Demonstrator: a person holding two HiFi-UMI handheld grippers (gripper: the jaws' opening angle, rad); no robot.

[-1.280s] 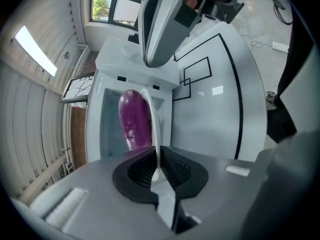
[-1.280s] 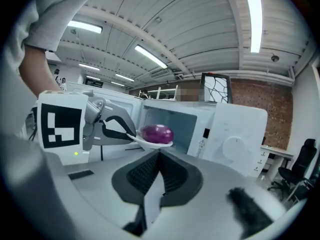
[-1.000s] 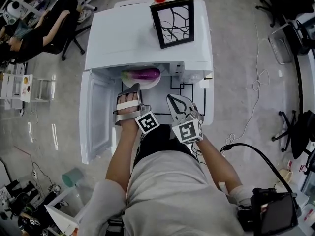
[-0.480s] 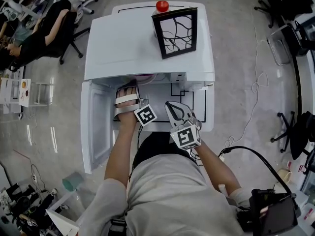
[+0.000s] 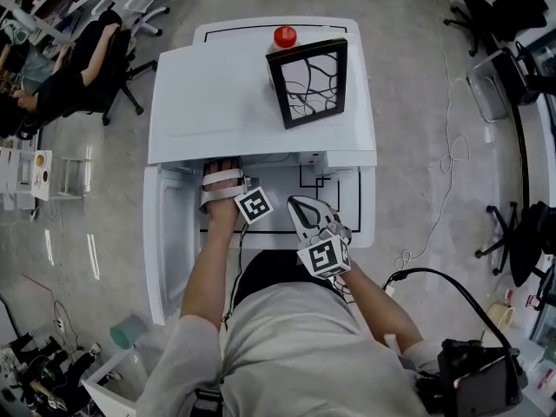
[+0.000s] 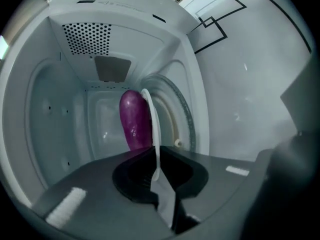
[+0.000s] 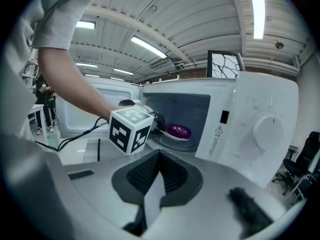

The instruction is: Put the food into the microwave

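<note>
The white microwave's (image 5: 261,85) door (image 5: 169,233) stands swung open at the left as the left gripper (image 6: 156,174) reaches into the cavity, its fingers clamped on the thin rim of a white plate (image 6: 152,124) carrying a glossy purple eggplant (image 6: 134,119). The food is already inside, over the round glass turntable (image 6: 180,109); whether the plate has touched down cannot be told. By the look of it the task is nearly done, with the plate not yet released, the gripper to be drawn out, and the door perhaps to be shut. The cavity walls are smooth pale enamel with a perforated vent panel (image 6: 87,36). To the right, the right gripper (image 7: 152,186) hangs in front of the oven above the table (image 5: 360,198), fingers pressed together on nothing. Farther right sits the round control dial (image 7: 267,129); a black-framed picture (image 5: 308,68) stands on top.
</note>
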